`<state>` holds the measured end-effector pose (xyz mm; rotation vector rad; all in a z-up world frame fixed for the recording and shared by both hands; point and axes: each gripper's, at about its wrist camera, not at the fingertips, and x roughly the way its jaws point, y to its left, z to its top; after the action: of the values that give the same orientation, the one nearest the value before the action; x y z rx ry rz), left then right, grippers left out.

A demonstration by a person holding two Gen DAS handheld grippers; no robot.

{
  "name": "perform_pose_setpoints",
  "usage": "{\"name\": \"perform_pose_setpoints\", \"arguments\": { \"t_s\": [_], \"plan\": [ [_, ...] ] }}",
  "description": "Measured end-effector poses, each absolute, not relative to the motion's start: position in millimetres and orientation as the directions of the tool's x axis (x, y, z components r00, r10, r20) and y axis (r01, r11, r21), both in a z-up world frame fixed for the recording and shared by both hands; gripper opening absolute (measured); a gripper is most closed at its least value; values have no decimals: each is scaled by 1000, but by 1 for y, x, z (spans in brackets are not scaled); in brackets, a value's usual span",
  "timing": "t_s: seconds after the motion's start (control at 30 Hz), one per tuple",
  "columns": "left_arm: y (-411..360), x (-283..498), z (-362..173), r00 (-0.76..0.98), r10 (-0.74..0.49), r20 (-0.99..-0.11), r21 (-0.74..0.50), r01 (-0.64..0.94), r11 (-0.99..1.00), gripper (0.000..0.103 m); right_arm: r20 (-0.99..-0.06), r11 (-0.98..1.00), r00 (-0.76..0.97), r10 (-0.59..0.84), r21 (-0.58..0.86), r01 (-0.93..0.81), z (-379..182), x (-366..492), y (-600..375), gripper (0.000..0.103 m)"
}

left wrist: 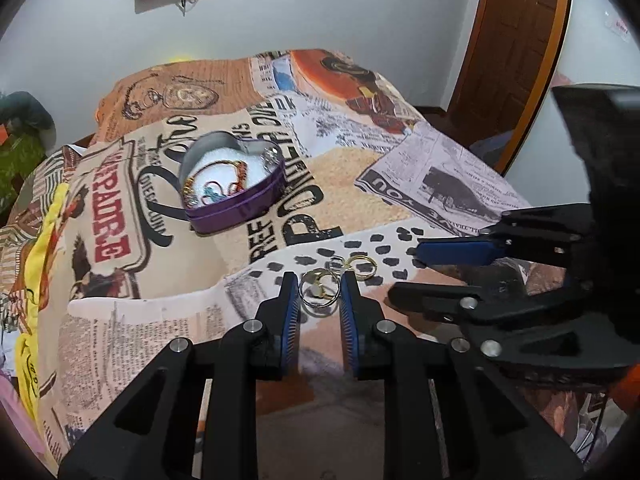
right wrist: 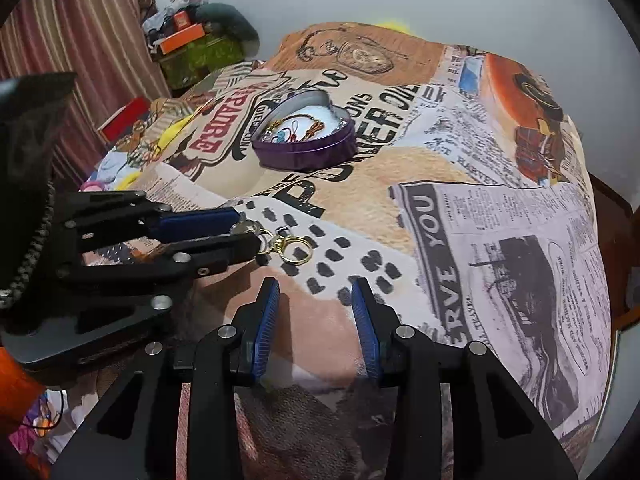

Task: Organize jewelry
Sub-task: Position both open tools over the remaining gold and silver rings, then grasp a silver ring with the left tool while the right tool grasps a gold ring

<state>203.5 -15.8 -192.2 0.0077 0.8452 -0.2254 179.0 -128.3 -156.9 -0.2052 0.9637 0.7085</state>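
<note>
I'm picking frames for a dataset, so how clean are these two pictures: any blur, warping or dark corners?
Left wrist view: strong fisheye bend, black corners, the rings between the left gripper fairly sharp, its near arms soft. Right wrist view: same bend and dark corners, even soft light, the purple tin clear, the right gripper empty.

Silver ring (left wrist: 320,292): round wire band with a small pale stone, tilted up off the printed cloth, between the left jaws, its sides at the blue pads.
Gold ring (left wrist: 362,267): thin bright band linked to the silver one by a small clasp, lying flat on the cloth just past the left jaw tips, ahead of the right jaws and apart from them.
Heart tin (left wrist: 236,208): purple, lidless, white lining, flat on the cloth well beyond both jaws.
Tin contents (left wrist: 218,188): gold bangle, small coloured rings, a sparkly piece at the far rim.
</note>
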Motion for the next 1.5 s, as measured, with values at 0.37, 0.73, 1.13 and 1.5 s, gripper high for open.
{"name": "perform_pose_setpoints", "arguments": {
  "t_s": [0.37, 0.73, 1.13, 1.5],
  "plan": [
    [15, 197, -199, 640, -174, -748, -112, 136, 984, 20, -830, 743, 364, 422, 86, -664, -163, 192, -100, 34],
    [15, 195, -196, 651, -178, -738, -120, 133, 984, 21, -825, 738, 376, 422, 72, -671, -161, 190, -98, 22],
    [23, 194, -164, 709, -147, -689, -101, 106, 989, 21, -756, 762, 464, 461, 71, -643, -118, 189, -100, 22],
    [39, 209, -142, 753, -114, -648, -94, 69, 993, 21, -677, 766, 516, 525, 111, -633, -80, 202, -94, 22]
  ]
}}
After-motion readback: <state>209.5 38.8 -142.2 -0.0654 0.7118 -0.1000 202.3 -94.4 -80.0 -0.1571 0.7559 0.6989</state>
